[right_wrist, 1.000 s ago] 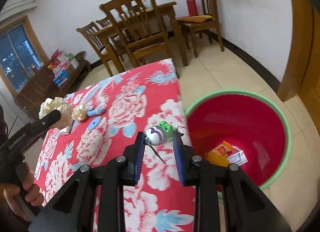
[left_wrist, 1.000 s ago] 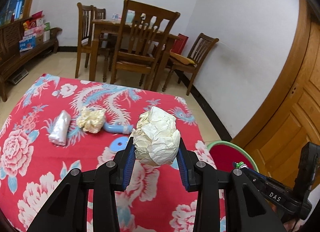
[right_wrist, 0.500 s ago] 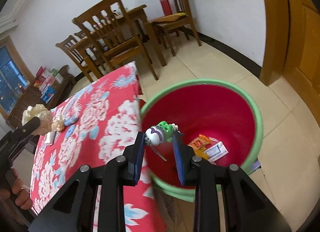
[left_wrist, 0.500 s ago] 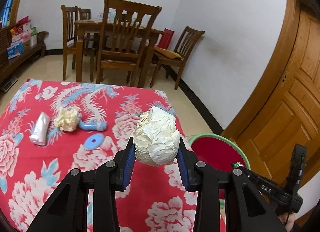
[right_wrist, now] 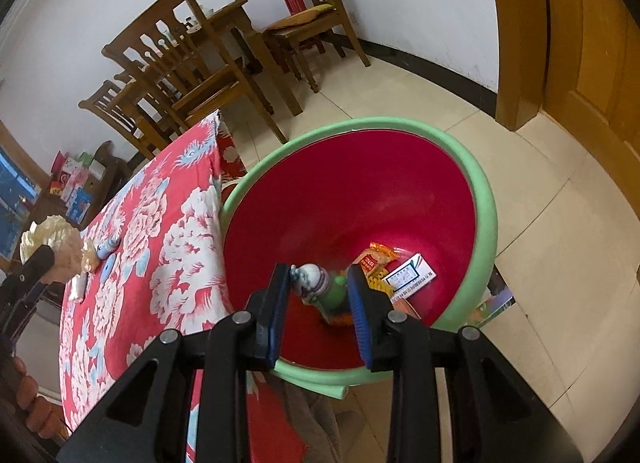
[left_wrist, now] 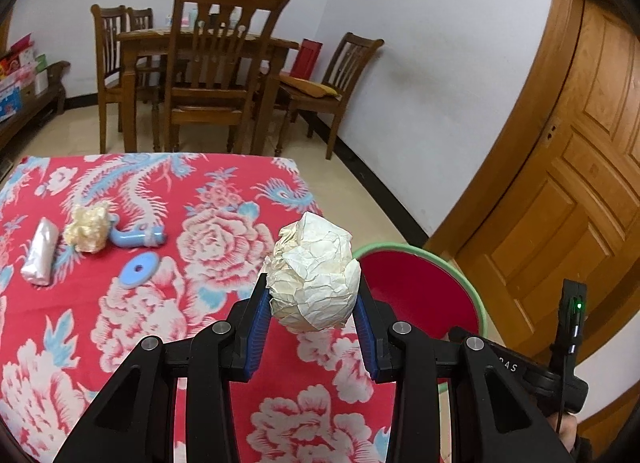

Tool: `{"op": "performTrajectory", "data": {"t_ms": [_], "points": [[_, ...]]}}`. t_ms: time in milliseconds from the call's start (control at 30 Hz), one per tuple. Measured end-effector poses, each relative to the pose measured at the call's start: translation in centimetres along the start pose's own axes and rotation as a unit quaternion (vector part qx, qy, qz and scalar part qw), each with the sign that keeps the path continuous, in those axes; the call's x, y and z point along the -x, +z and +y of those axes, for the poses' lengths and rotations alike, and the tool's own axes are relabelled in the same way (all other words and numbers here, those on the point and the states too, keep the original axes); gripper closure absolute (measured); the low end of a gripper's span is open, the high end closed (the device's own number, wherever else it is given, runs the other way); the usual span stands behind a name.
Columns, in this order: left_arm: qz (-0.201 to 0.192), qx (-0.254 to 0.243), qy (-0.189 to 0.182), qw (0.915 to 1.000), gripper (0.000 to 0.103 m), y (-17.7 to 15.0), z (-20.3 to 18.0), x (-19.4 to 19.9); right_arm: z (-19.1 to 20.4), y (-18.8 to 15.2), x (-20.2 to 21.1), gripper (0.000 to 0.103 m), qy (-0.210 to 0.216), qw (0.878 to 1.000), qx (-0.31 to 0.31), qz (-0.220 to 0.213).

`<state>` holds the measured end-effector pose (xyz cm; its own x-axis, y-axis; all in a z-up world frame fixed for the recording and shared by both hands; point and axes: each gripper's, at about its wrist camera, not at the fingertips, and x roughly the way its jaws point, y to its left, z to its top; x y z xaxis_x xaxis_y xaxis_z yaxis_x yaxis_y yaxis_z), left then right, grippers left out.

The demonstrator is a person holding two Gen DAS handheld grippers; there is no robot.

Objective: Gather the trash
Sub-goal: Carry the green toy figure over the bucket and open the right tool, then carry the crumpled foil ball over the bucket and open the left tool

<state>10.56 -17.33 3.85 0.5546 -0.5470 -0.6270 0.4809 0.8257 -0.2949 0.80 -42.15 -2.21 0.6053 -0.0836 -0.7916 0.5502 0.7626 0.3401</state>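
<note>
Sitting on the floor just beside the desk (right_wrist: 168,247), the red bin (right_wrist: 486,199) lies directly under the right hand-held gripper (right_wrist: 320,291), whose jaws, just opening, flank a small toy figure (right_wrist: 320,287); the left hand-held gripper (left_wrist: 312,315), farther back over the desk, is clamped on a crumpled paper ball (left_wrist: 314,275).

Left hand-held gripper (left_wrist: 312,303) clamped — right (right_wrist: 318,291), seemingly loaded, opening.

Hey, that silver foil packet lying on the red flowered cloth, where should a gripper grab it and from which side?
Grip the silver packet across its narrow middle, coming down from above. It lies flat on the tablecloth as a long slim tube, so the jaws should probably straddle its short width. Its left side is open; the small paper wad sits close on its right.
</note>
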Motion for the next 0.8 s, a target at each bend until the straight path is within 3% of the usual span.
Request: {"op": "performTrajectory", "data": {"t_ms": [333,733,800], "points": [[0.033,-0.032,-0.03,0.9985,0.064,-1.0,-3.2,-2.6,-1.2,0.4,2.3,0.069,0.005,0.999,-0.017,-0.03],[0.07,-0.084,-0.084,0.9905,0.063,-2.5,-7.8,-6.7,-2.7,0.7,3.9,0.069,-0.001,0.998,-0.031,-0.046],[0.075,-0.091,-0.092,0.9887,0.059,-2.7,-8.5,-7.2,-3.0,0.6,4.1,0.069,-0.002,0.998,-0.034,-0.048]]}}
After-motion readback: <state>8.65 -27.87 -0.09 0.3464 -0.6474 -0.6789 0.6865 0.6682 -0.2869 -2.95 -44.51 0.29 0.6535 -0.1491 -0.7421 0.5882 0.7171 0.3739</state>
